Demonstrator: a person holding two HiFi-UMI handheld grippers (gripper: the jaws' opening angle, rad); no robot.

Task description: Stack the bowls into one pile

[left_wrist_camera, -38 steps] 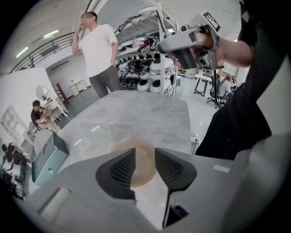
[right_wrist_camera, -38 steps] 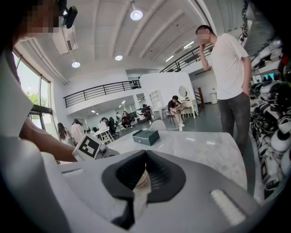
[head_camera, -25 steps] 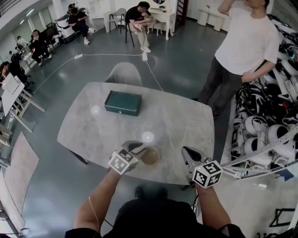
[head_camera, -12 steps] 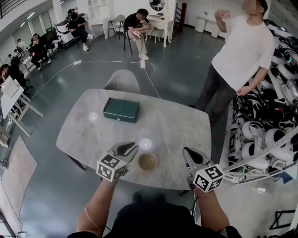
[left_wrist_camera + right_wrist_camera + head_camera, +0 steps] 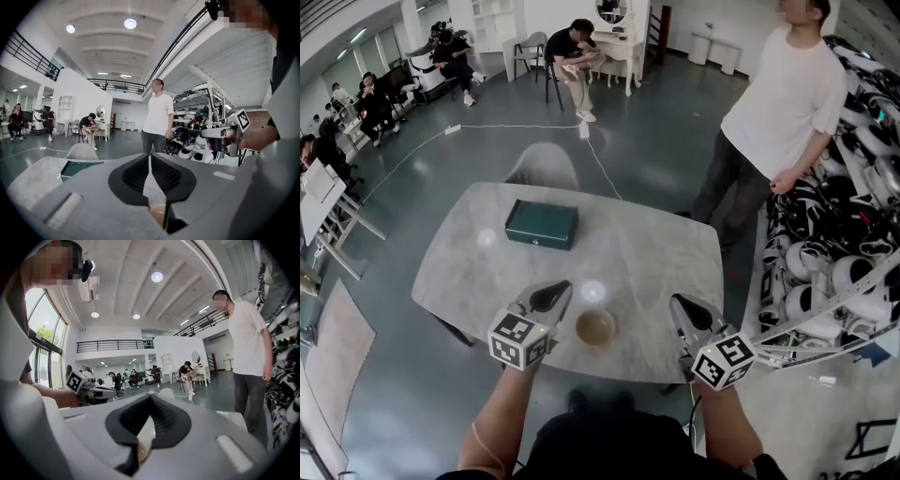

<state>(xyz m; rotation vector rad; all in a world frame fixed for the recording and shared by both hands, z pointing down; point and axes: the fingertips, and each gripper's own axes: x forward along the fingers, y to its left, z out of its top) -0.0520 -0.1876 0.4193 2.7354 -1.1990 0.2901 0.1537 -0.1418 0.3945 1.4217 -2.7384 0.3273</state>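
Observation:
A tan bowl (image 5: pixel 596 327) stands on the marble table (image 5: pixel 478 272) near its front edge; whether other bowls are nested in it I cannot tell. My left gripper (image 5: pixel 551 294) hovers just left of the bowl, apart from it. Its jaws are closing, tips almost together, with nothing between them. My right gripper (image 5: pixel 685 309) hangs to the bowl's right, shut and empty. In the left gripper view the bowl (image 5: pixel 158 213) peeks below the gripper (image 5: pixel 150 160), with the right gripper (image 5: pixel 223 134) beyond. In the right gripper view the bowl (image 5: pixel 140 452) shows under the gripper (image 5: pixel 149 402).
A dark green box (image 5: pixel 541 224) lies on the table's far half. A grey chair (image 5: pixel 544 165) stands behind the table. A person in a white shirt (image 5: pixel 778 103) stands at the right by racks of helmets (image 5: pixel 844 272). Several seated people are far back.
My left gripper has let go of the bowl's rim, drawn back to the left and risen, its jaws narrowing. The right gripper has also risen a little. The bowl stays put.

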